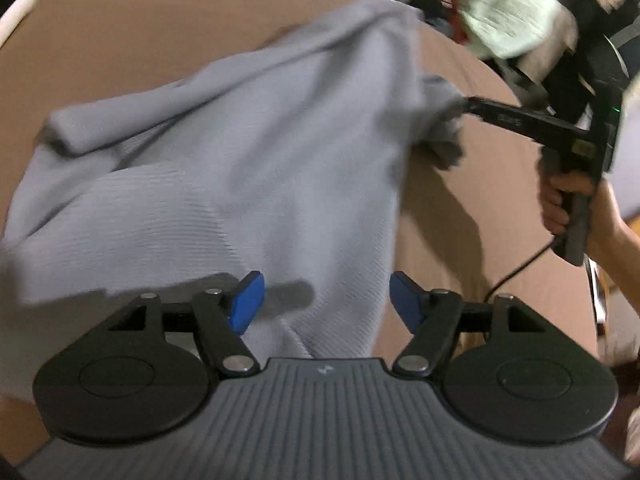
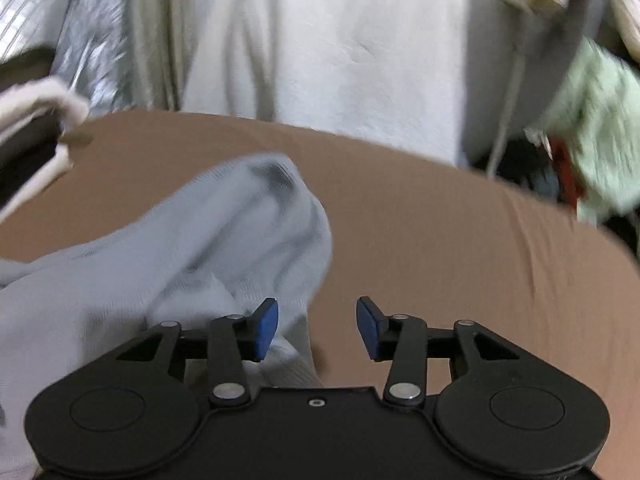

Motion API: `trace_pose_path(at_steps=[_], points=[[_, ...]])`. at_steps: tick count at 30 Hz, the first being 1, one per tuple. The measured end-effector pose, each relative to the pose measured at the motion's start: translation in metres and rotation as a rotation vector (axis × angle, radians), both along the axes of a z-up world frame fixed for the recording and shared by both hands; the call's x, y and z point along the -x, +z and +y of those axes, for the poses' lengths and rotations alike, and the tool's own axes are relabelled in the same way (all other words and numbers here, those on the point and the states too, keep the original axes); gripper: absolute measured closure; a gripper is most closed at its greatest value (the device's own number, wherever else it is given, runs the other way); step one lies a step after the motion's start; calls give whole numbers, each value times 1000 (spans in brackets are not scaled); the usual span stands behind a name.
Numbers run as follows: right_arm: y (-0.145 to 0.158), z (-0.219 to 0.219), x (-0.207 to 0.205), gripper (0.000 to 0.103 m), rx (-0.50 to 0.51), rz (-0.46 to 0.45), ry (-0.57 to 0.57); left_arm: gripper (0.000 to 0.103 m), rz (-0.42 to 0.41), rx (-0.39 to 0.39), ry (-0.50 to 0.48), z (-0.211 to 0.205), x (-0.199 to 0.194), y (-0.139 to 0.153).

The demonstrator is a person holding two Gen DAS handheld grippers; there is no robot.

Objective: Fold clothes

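Ribbed grey garment (image 1: 224,168) (rumpled), smooth tan sheet (image 1: 120,32), jaws apart

Left tongs (image 1: 326,300): blue pads spread wide, nothing between; right tongs (image 2: 317,328): likewise parted, gripped by a hand (image 1: 560,204).

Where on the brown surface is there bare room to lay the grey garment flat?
Bare brown surface lies right of the grey garment, up to the mint cloth. Another bare strip runs beyond the garment's far edge. The far right edge is crowded.
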State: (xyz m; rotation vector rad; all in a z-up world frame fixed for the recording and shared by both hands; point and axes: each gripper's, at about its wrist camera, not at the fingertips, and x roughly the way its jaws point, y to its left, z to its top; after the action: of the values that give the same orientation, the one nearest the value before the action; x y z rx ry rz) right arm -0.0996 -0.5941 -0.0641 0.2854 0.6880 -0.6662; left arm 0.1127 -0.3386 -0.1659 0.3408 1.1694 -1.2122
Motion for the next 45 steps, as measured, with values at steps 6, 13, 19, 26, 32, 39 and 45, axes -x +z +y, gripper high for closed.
trace_pose_path(at_steps=[6, 13, 19, 26, 32, 39, 45], points=[[-17, 22, 21, 54, -45, -17, 91, 10, -118, -94, -128, -4, 25, -17], [-33, 57, 3, 51, 9, 32, 216, 47, -211, -86, -94, 2, 25, -16], [-41, 52, -29, 33, 166, 110, 197, 89, -304, 1, 71, 32, -4, 11], [-43, 50, -33, 33, 154, 97, 214, 89, -415, 92, 200, 54, -22, 39], [-44, 49, -37, 33, 141, 84, 231, 92, -441, 157, 268, 47, -37, 32], [-30, 44, -37, 52, 145, 59, 213, 95, -489, 255, 353, 42, -67, 41], [2, 34, -34, 92, 171, 22, 151, 96, -555, 316, 444, 39, -101, 55]])
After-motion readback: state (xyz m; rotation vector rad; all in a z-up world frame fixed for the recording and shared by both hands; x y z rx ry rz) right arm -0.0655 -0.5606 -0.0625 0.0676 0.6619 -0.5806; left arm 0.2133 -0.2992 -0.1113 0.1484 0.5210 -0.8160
